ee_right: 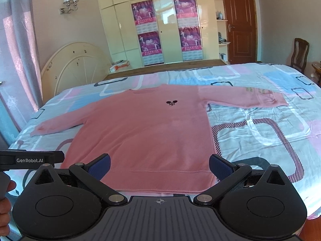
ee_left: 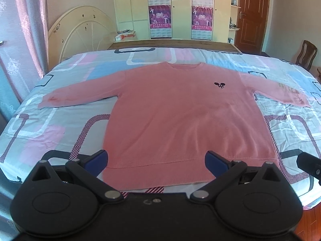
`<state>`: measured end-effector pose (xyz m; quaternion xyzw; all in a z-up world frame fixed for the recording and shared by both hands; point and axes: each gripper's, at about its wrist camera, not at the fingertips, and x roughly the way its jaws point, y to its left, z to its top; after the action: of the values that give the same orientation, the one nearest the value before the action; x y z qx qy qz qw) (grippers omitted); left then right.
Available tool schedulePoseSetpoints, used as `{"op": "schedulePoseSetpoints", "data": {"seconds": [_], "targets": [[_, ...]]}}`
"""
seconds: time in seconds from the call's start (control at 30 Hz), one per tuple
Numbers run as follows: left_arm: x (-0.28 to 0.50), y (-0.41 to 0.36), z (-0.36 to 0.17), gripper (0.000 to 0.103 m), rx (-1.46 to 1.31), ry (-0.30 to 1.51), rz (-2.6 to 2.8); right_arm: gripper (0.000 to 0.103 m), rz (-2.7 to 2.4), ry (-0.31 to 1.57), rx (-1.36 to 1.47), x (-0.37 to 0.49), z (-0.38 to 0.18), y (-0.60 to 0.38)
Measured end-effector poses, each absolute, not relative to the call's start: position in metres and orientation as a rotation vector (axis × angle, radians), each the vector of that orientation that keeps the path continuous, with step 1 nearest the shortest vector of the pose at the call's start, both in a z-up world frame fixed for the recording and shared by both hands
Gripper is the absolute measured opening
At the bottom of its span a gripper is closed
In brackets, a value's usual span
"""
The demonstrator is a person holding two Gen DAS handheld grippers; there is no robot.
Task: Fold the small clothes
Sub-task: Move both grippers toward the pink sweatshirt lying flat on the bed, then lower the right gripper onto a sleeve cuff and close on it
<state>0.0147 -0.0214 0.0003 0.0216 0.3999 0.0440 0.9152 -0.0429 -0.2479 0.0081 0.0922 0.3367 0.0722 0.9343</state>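
A pink long-sleeved sweater (ee_left: pixel 176 116) (ee_right: pixel 144 138) lies flat and face up on the bed, both sleeves spread out to the sides, a small dark emblem (ee_left: pixel 219 84) on its chest. My left gripper (ee_left: pixel 156 163) hovers open just above the hem, blue pads wide apart with nothing between them. My right gripper (ee_right: pixel 159 166) is open too, near the hem, holding nothing. In the right wrist view the left gripper's body (ee_right: pixel 30 159) shows at the left edge with a hand under it.
The bed sheet (ee_left: pixel 60 120) has a pink, blue and white block pattern. A cream headboard (ee_left: pixel 80 34) leans against the wall at the left. Wardrobes with posters (ee_right: pixel 166 26) and a brown door (ee_right: pixel 238 24) stand behind. A wooden chair (ee_right: pixel 300 53) is at the right.
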Motion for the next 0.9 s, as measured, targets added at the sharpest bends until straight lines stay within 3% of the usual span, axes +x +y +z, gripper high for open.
{"op": "schedulePoseSetpoints", "data": {"seconds": [0.9], "targets": [[0.155,0.005,-0.031,0.103,0.096,0.889,0.009,0.103,-0.012,0.729,0.229,0.076,-0.018,-0.235]]}}
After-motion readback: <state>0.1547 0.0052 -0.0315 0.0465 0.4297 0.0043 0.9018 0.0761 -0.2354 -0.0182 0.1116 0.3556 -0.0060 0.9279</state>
